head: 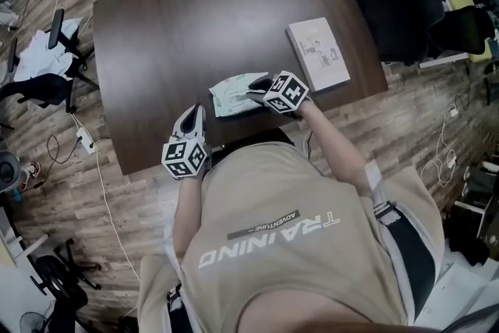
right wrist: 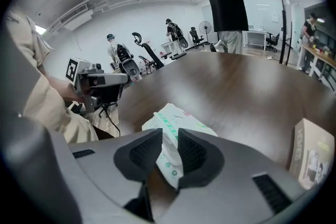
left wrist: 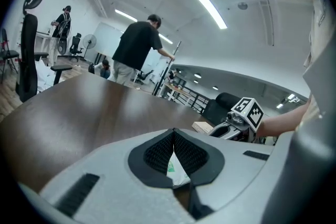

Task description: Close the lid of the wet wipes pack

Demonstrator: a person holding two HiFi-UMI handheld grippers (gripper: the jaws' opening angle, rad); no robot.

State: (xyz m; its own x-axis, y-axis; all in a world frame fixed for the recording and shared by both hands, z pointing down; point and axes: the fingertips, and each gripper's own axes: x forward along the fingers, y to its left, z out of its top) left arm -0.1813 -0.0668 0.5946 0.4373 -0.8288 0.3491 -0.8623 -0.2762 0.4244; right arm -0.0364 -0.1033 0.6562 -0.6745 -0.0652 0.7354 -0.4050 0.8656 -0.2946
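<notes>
Right gripper view: hand-held gripper [right wrist: 169,139] pinches crinkly wet wipes pack [right wrist: 176,117]; left hand-held gripper [left wrist: 173,134] closed.

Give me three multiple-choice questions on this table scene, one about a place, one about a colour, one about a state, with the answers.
1. Where does the pale flat book lie?
A. on the floor
B. on the dark brown wooden table, to the right of the right gripper
C. on a chair

2. What colour is the soft plastic wet wipes pack?
A. white with green print
B. red
C. black

3. The right gripper's jaws are:
A. wide apart, empty
B. on the pack's end
C. on the book

Answers: 1 B, the head view shows it there; 2 A, both that view and the right gripper view show it; 3 B, the pack sits between the pads.
</notes>
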